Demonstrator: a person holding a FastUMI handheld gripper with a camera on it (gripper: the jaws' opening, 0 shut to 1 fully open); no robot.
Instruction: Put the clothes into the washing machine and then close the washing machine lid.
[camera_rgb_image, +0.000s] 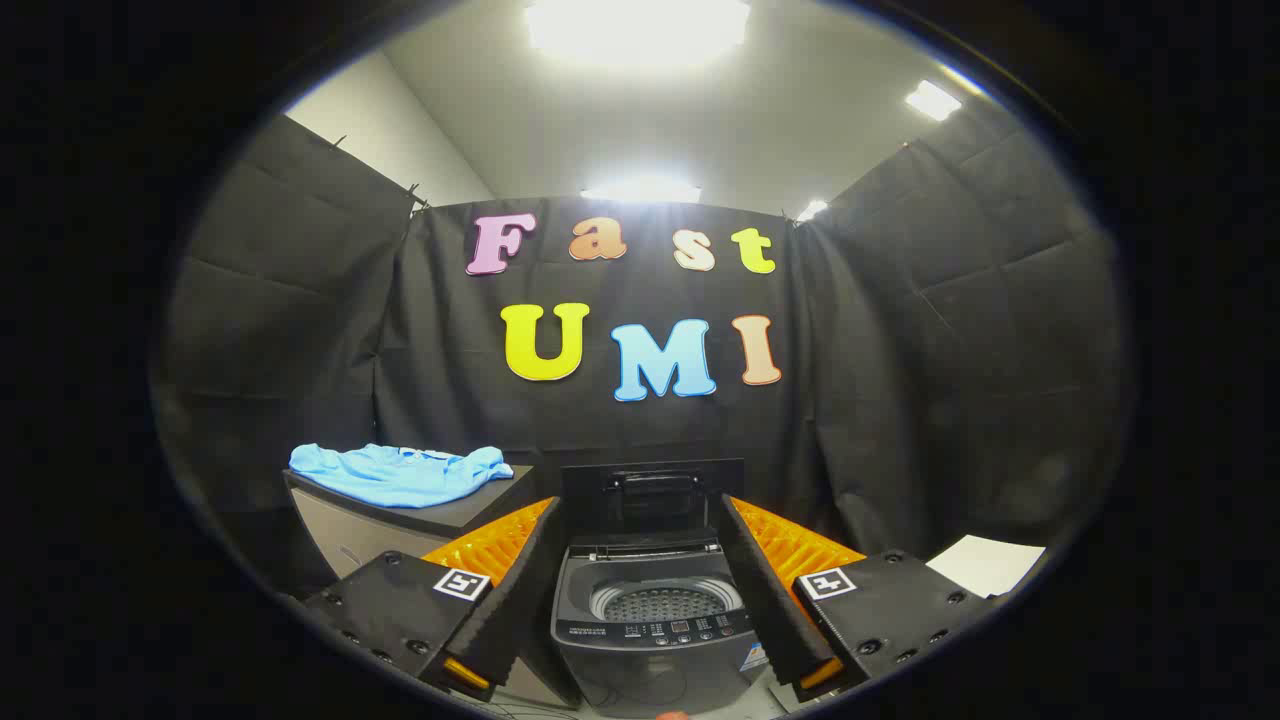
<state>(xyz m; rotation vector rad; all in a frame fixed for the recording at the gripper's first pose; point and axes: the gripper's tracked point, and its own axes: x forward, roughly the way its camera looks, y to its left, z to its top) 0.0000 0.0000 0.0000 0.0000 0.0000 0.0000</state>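
Note:
A light blue garment (400, 472) lies crumpled on a dark-topped cabinet (440, 520) to the left of the washing machine. The small grey top-loading washing machine (655, 630) stands straight ahead, seen between my two fingers. Its lid (650, 497) is raised upright at the back, and the perforated drum (665, 603) shows bare inside. My gripper (648, 675) is open, its black foam-padded fingers (515, 600) spread wide on either side of the machine, holding nothing.
A white sheet or board (985, 563) lies low beyond the right finger. Black cloth walls close the booth behind and on both sides. The cabinet's front edge stands close to the machine's left side.

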